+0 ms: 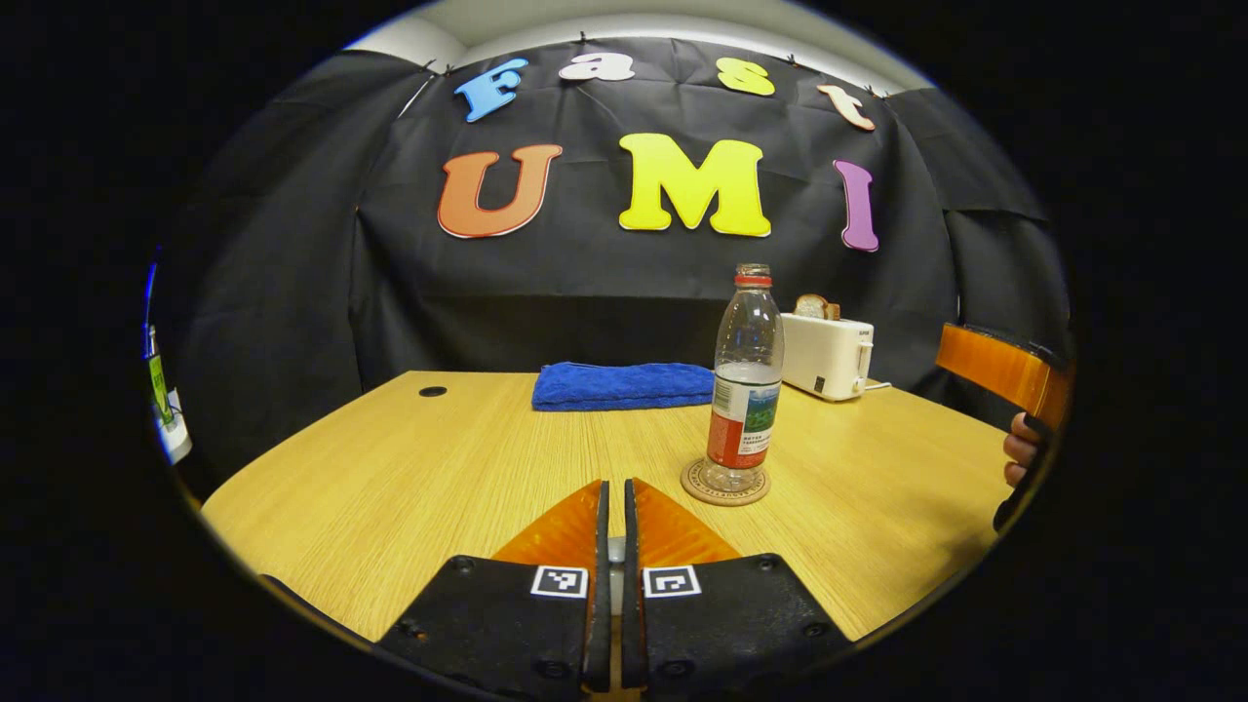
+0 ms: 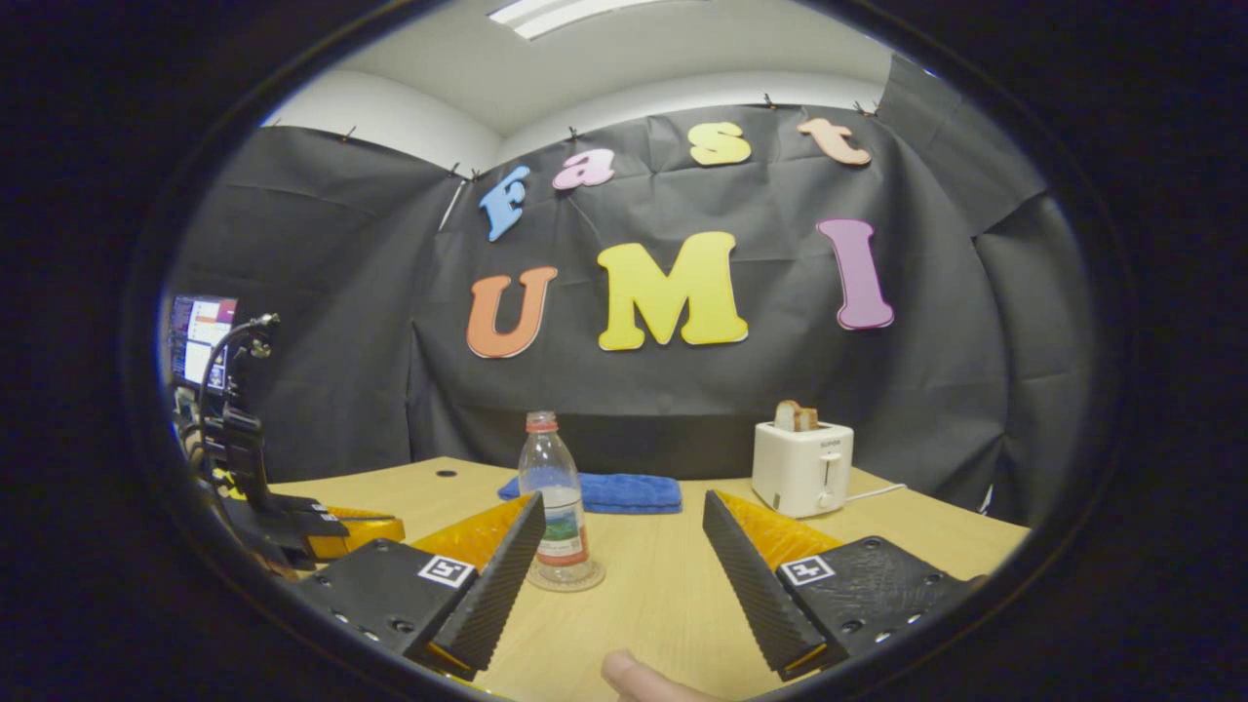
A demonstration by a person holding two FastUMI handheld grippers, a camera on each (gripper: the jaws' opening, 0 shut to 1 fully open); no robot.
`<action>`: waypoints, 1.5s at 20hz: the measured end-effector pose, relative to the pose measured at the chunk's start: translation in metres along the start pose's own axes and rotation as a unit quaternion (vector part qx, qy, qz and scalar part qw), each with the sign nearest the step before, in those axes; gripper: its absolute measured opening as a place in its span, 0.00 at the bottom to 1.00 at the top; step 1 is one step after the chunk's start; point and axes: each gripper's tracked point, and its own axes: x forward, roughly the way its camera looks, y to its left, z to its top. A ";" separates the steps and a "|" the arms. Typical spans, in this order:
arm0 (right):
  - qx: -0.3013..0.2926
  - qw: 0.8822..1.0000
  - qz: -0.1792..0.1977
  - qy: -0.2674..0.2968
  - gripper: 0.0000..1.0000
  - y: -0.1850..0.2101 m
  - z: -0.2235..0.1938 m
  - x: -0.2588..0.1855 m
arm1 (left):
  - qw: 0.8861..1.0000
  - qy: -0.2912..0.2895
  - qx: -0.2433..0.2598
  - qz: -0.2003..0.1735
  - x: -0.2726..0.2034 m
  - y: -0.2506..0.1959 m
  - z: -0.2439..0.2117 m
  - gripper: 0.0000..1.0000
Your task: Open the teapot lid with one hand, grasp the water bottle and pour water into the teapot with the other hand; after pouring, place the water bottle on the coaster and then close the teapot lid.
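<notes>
Bottle point(image 1: 746, 380) upright on coaster point(image 1: 724, 485), capless, at 1 o'clock from left gripper point(image 1: 614, 507), fingers nearly together, empty. Right gripper point(image 2: 624, 546) fingers wide, empty; bottle at 11 o'clock.

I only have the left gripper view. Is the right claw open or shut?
Observer: Open. In the right gripper view the right claw has its jaws wide apart and grips nothing.
Operator: Where's the bottle relative to it?
Observer: The clear plastic water bottle with a red neck ring stands upright farther ahead on the round coaster, lined up with the finger on that view's left side and partly hidden behind it.
Operator: Anything off to that side?
Observer: A lit monitor sits at the far left edge, above the left claw, which is low by the light wooden table.
</notes>
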 end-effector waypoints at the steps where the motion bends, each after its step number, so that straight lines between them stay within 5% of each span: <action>1: 0.001 1.000 0.001 -0.001 0.98 0.000 0.001 -0.003 | 1.000 -0.002 0.004 0.005 0.000 0.001 0.001 0.07; 23: 0.017 1.000 0.022 -0.010 0.96 -0.014 -0.004 -0.022 | 1.000 0.014 0.004 0.022 0.015 -0.006 -0.007 0.13; 24: 0.019 1.000 0.021 -0.008 0.96 -0.013 -0.005 -0.022 | 1.000 0.015 0.004 0.024 0.015 -0.006 -0.005 0.22; 25: 0.021 1.000 0.020 -0.005 0.96 -0.011 -0.004 -0.023 | 1.000 0.015 0.003 0.023 0.013 -0.008 -0.003 0.43; 26: 0.021 1.000 0.017 -0.004 0.96 -0.012 -0.002 -0.025 | 1.000 0.018 0.002 0.016 0.010 -0.012 -0.002 0.45; 30: 0.005 1.000 -0.003 -0.008 0.98 -0.015 0.014 -0.036 | 1.000 -0.002 0.011 0.019 -0.009 -0.019 0.024 0.89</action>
